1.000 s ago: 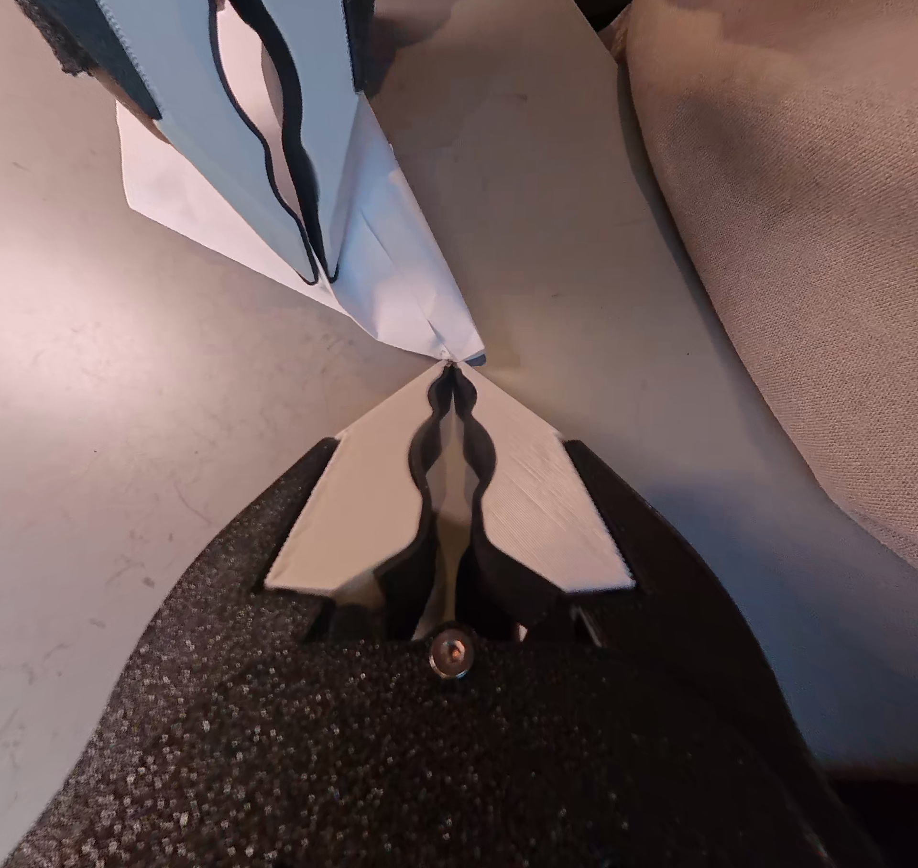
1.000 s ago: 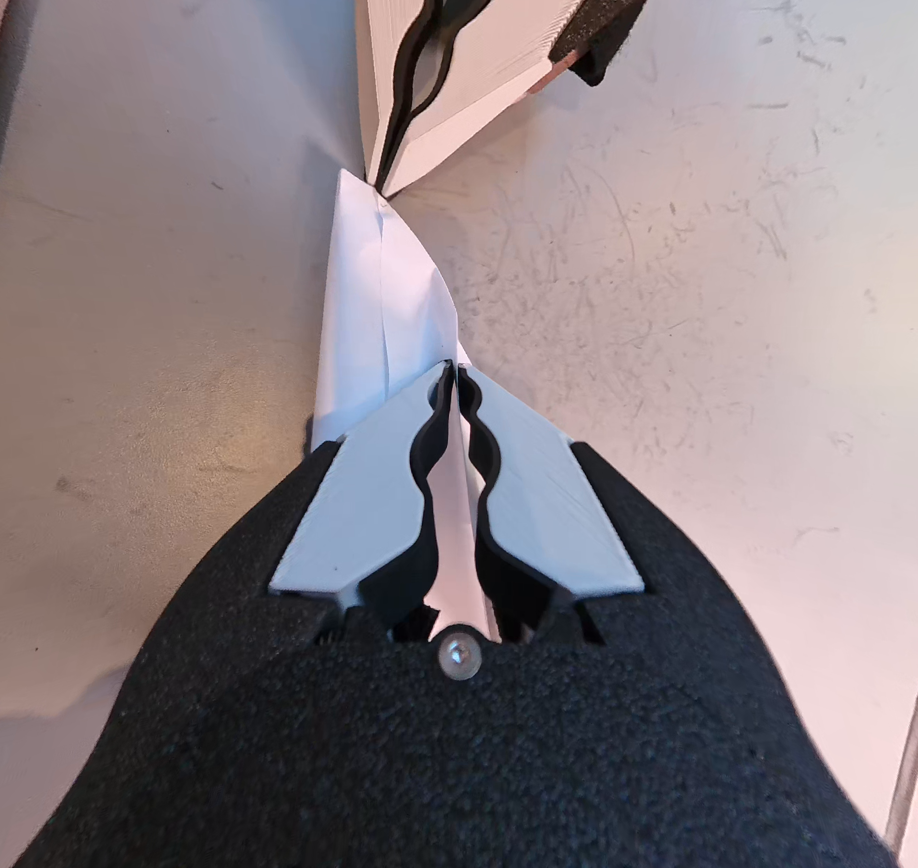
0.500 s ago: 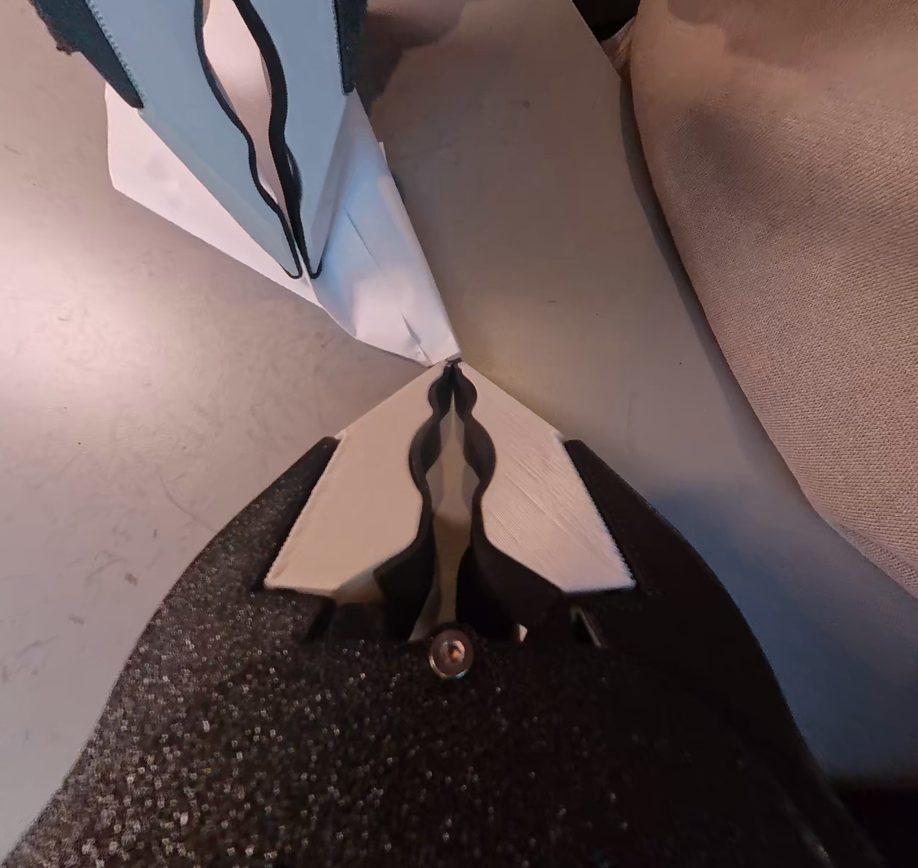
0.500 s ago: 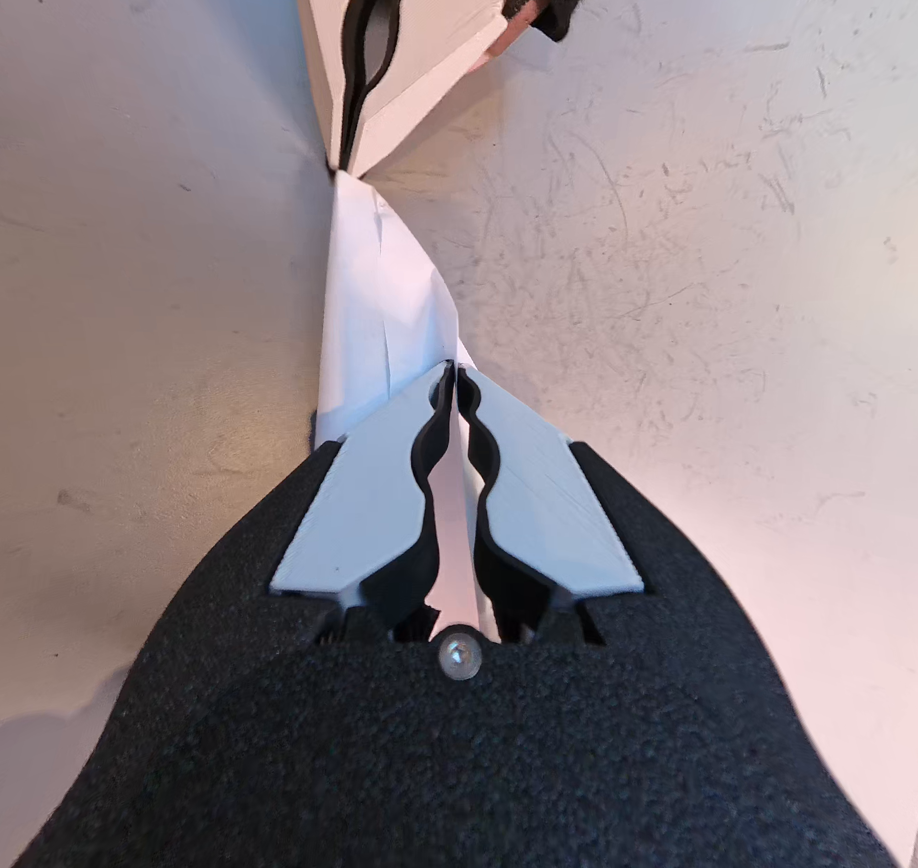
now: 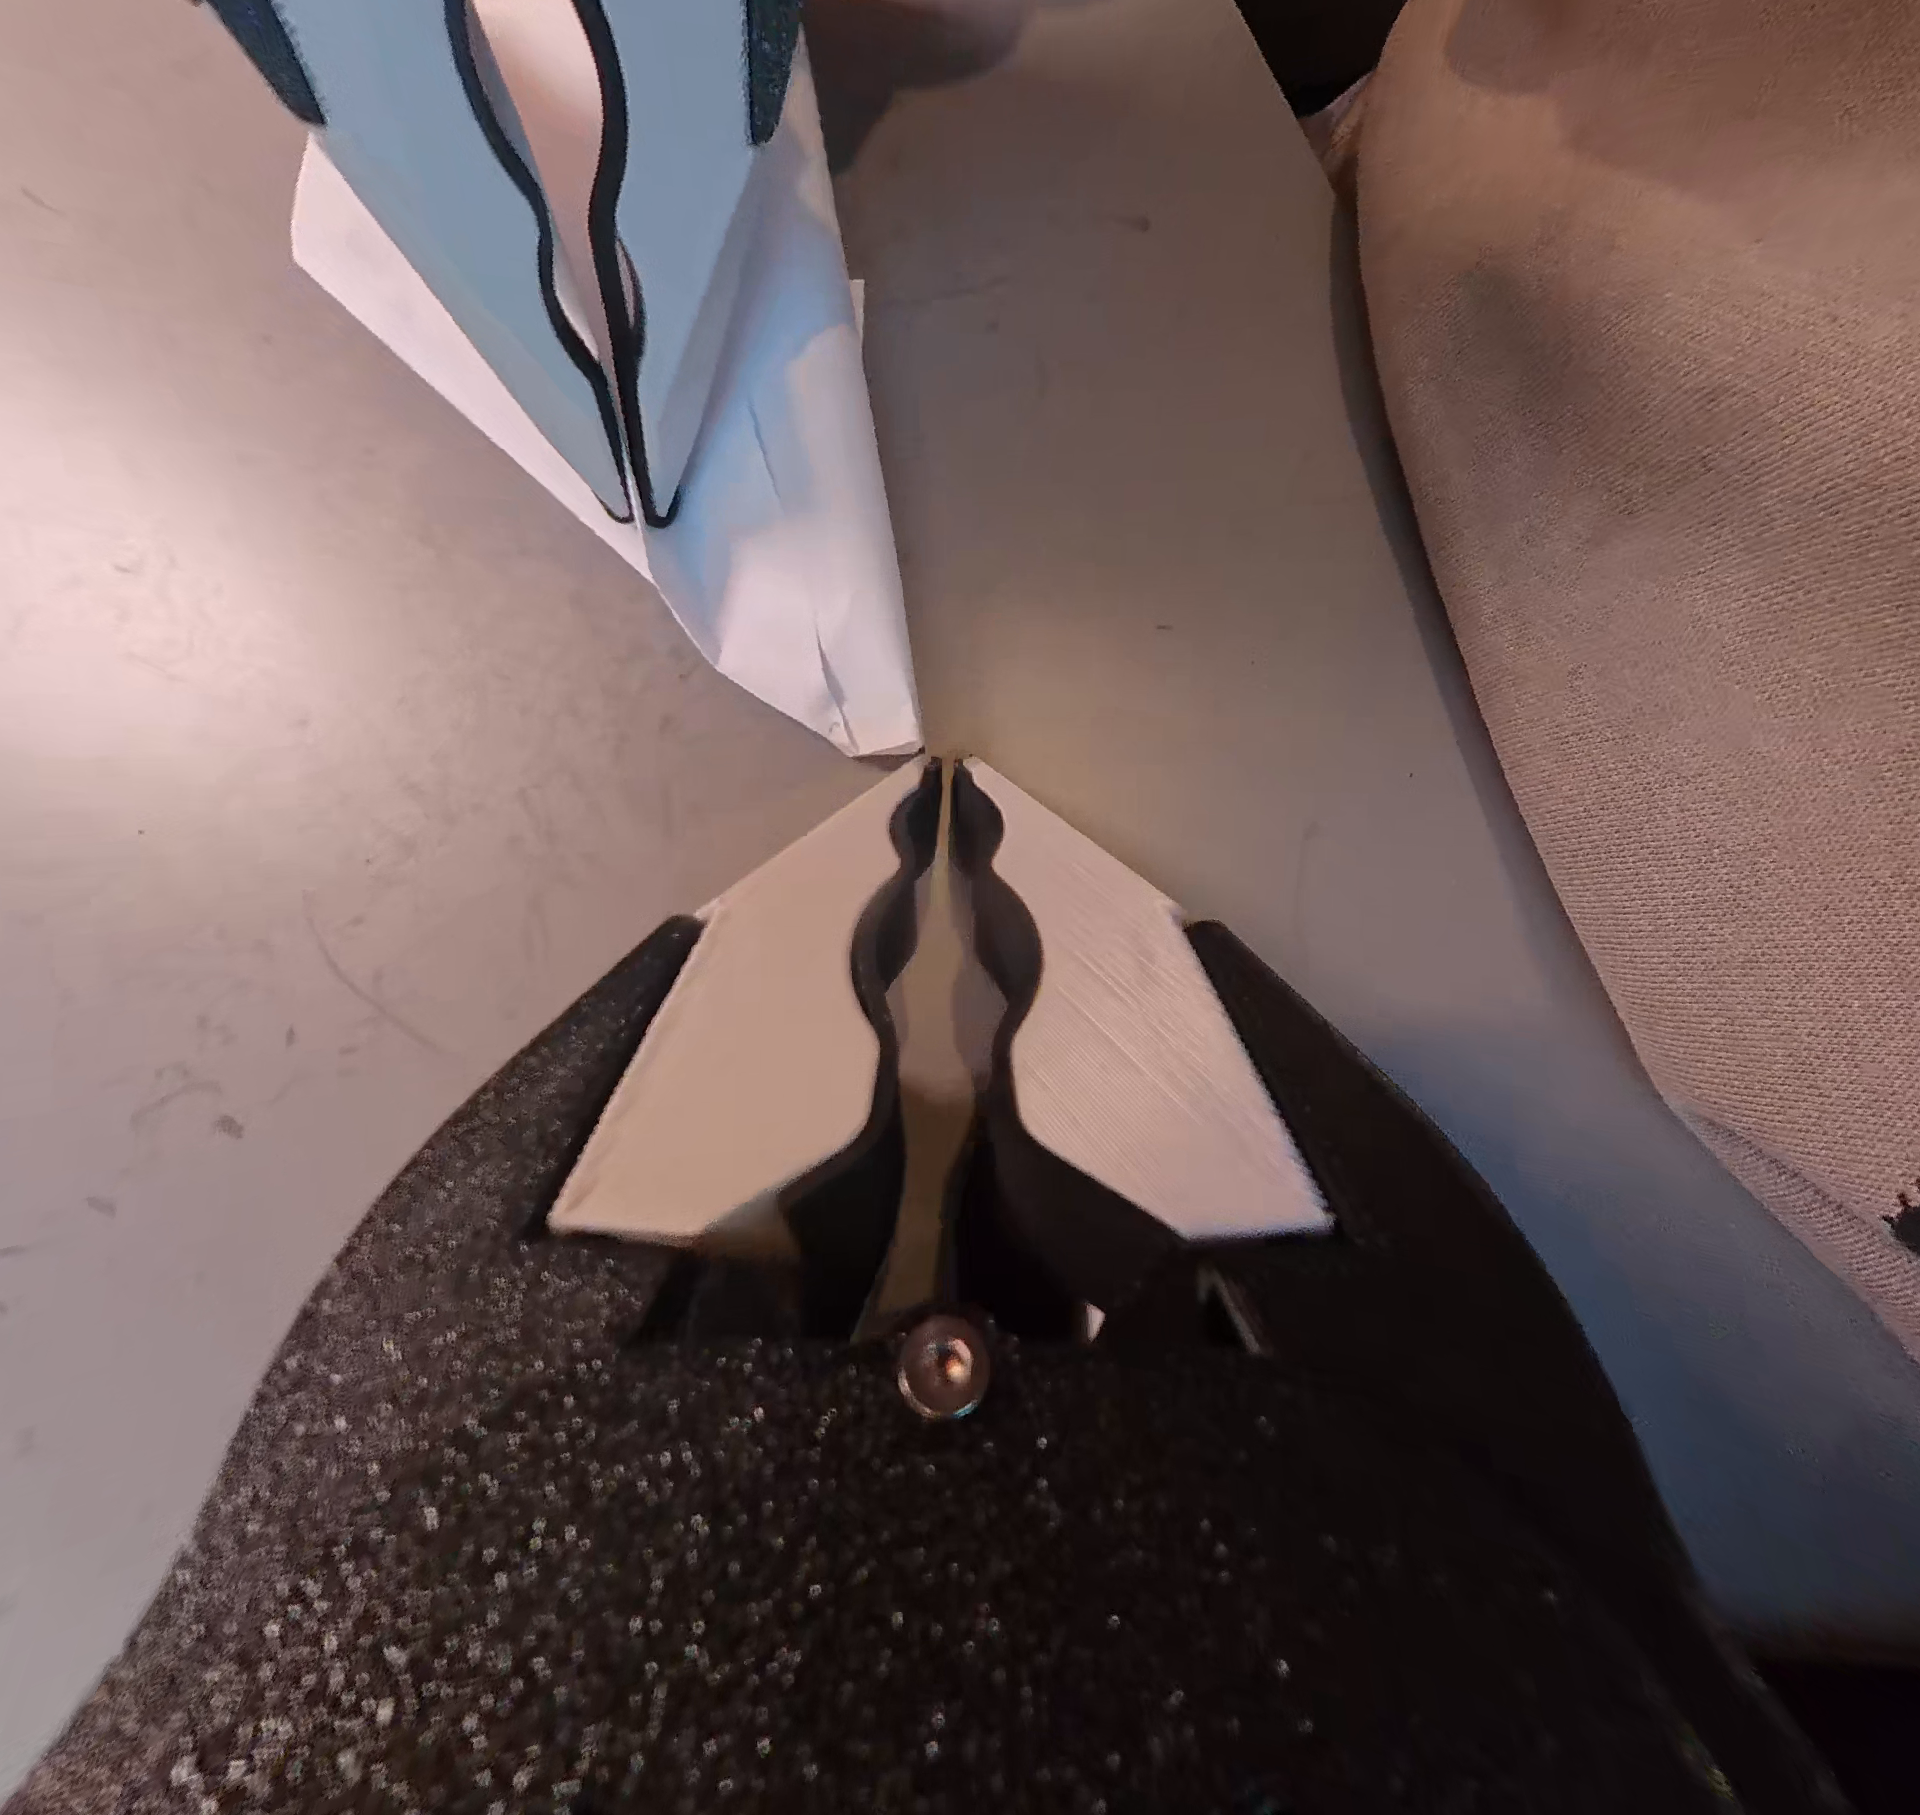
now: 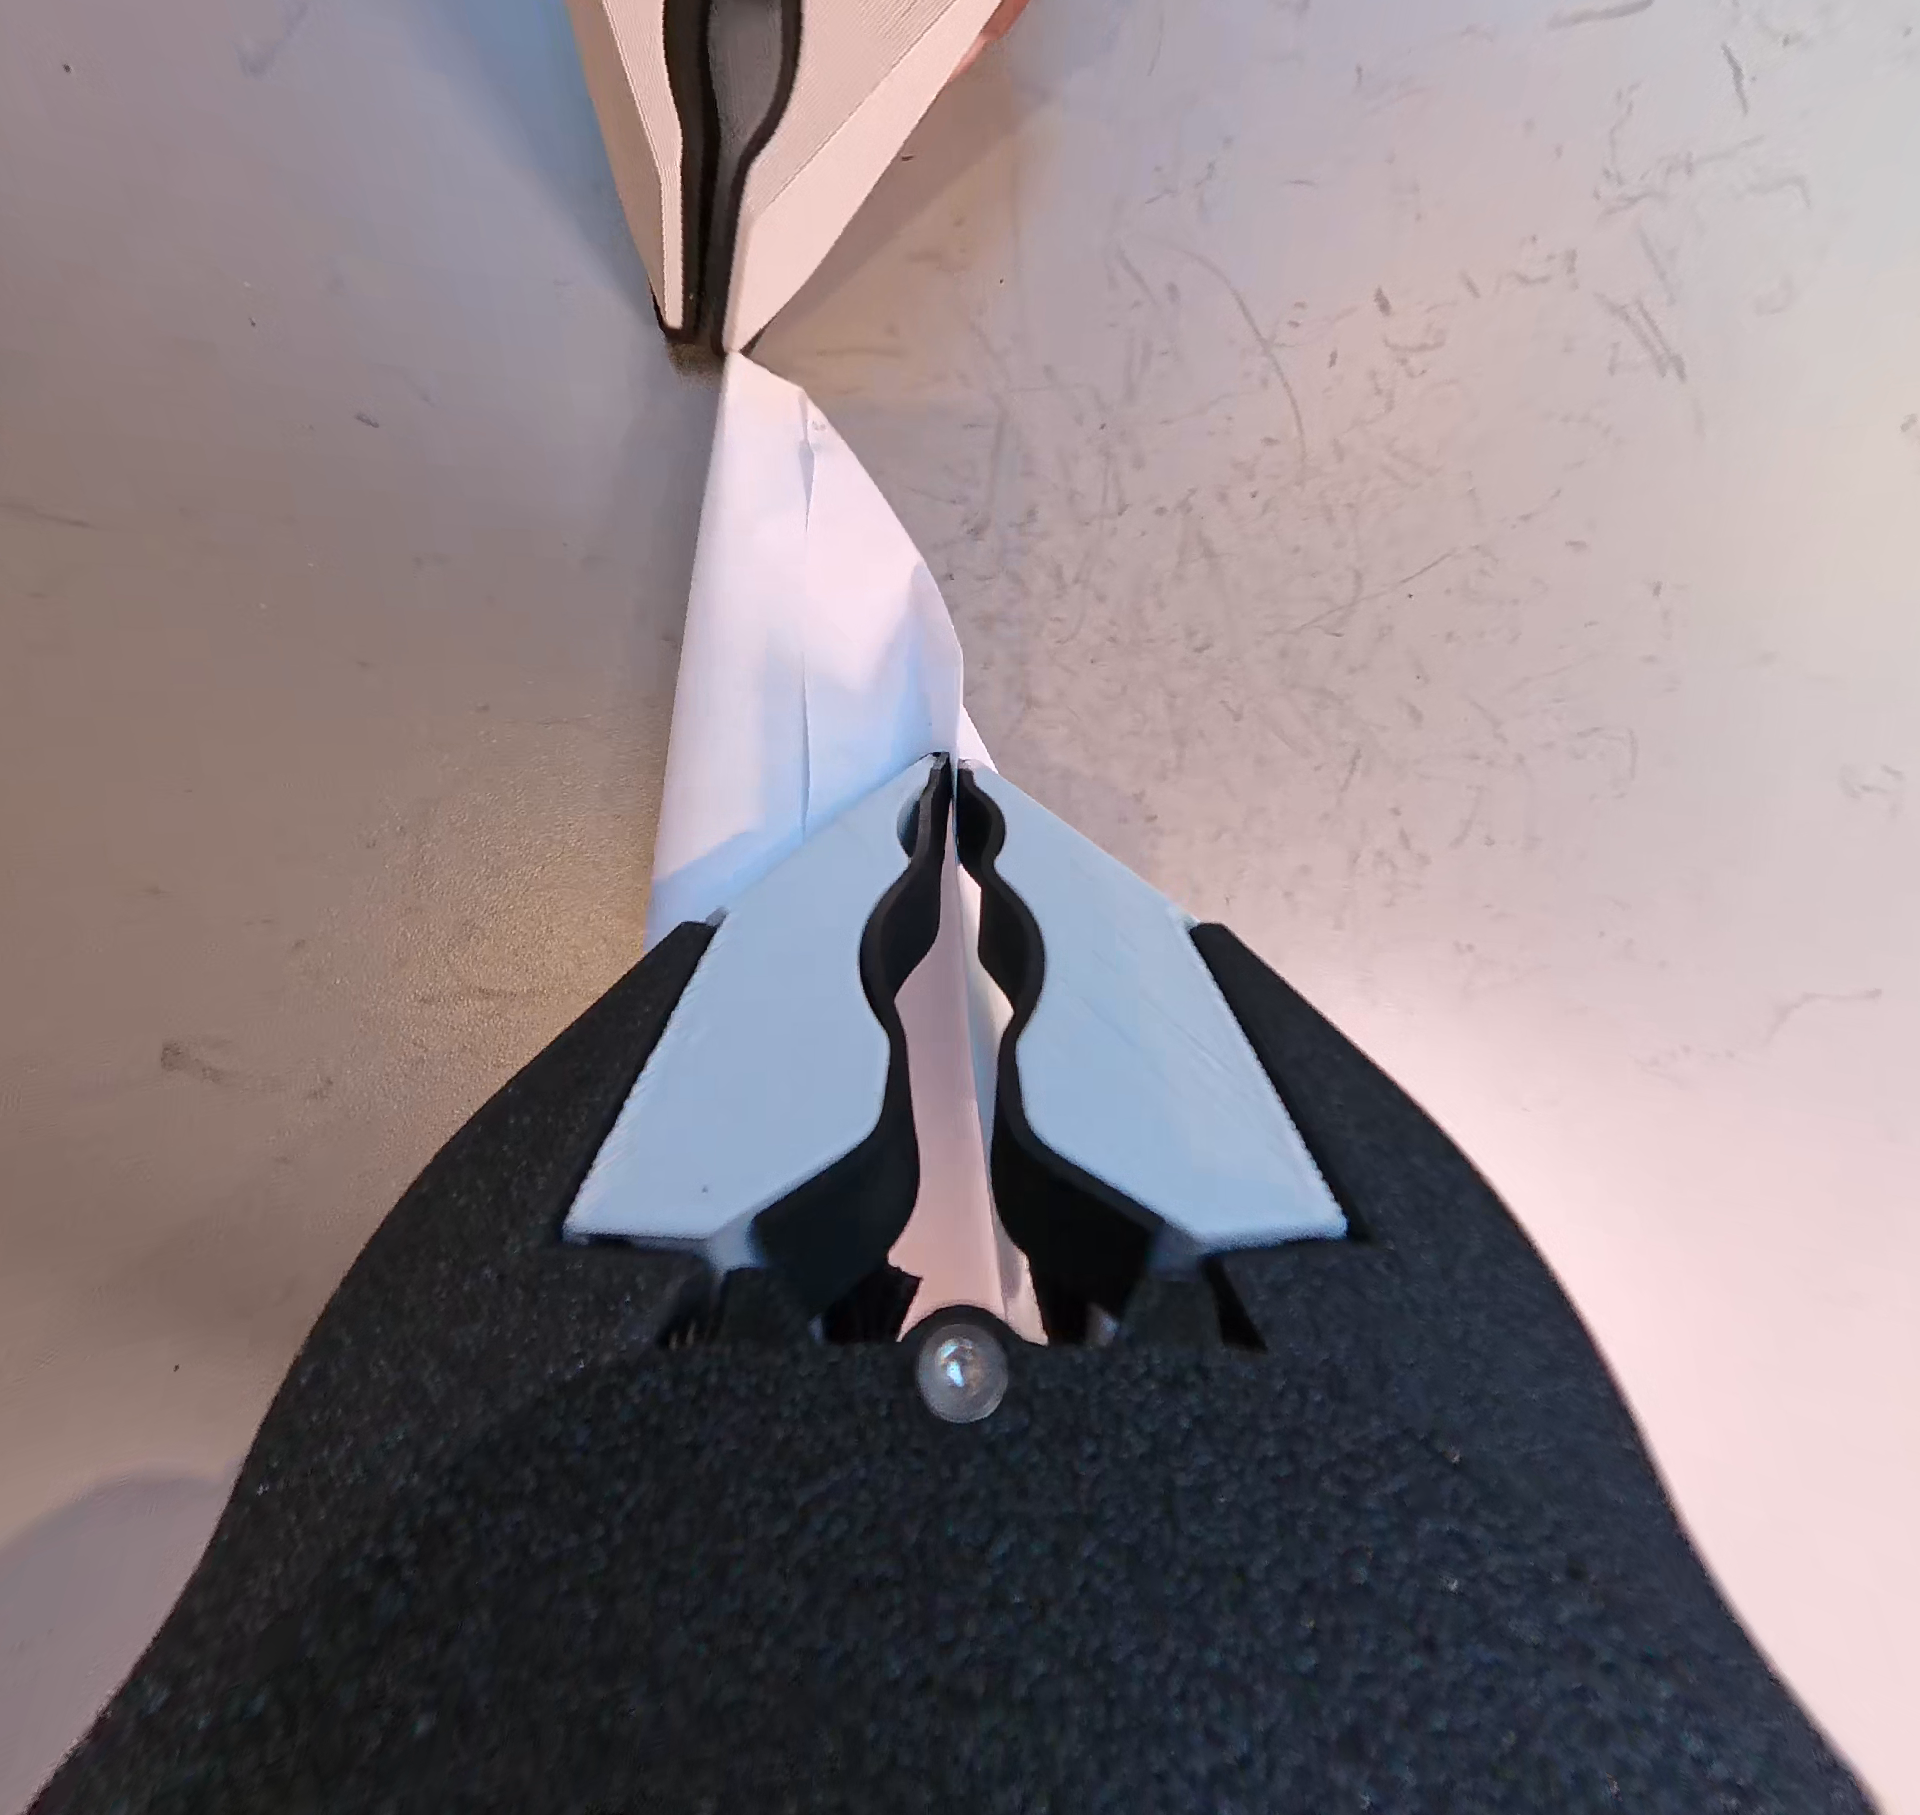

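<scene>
A folded white paper [image 6: 800,622], tapering to a point, lies on the pale scratched table [image 6: 1403,518]. My right gripper [image 6: 951,768] is shut on its wide end, and paper shows between the jaws. The same gripper shows at the top of the left wrist view [image 5: 634,513], clamped on the paper [image 5: 790,518]. My left gripper [image 5: 943,763] is shut, with its tips at the paper's pointed end. I cannot tell whether it pinches the point or only touches it. It also shows at the top of the right wrist view [image 6: 707,337].
Beige fabric [image 5: 1662,622] fills the right side of the left wrist view, beyond the table's edge [image 5: 1340,415]. Bare scratched tabletop lies to the left [image 5: 260,830] and to the right of the paper [image 6: 1455,830].
The paper's point overlapped my left tips and now sits just to their left. The right gripper and paper have turned more upright in the left view. Both grippers stay shut.
</scene>
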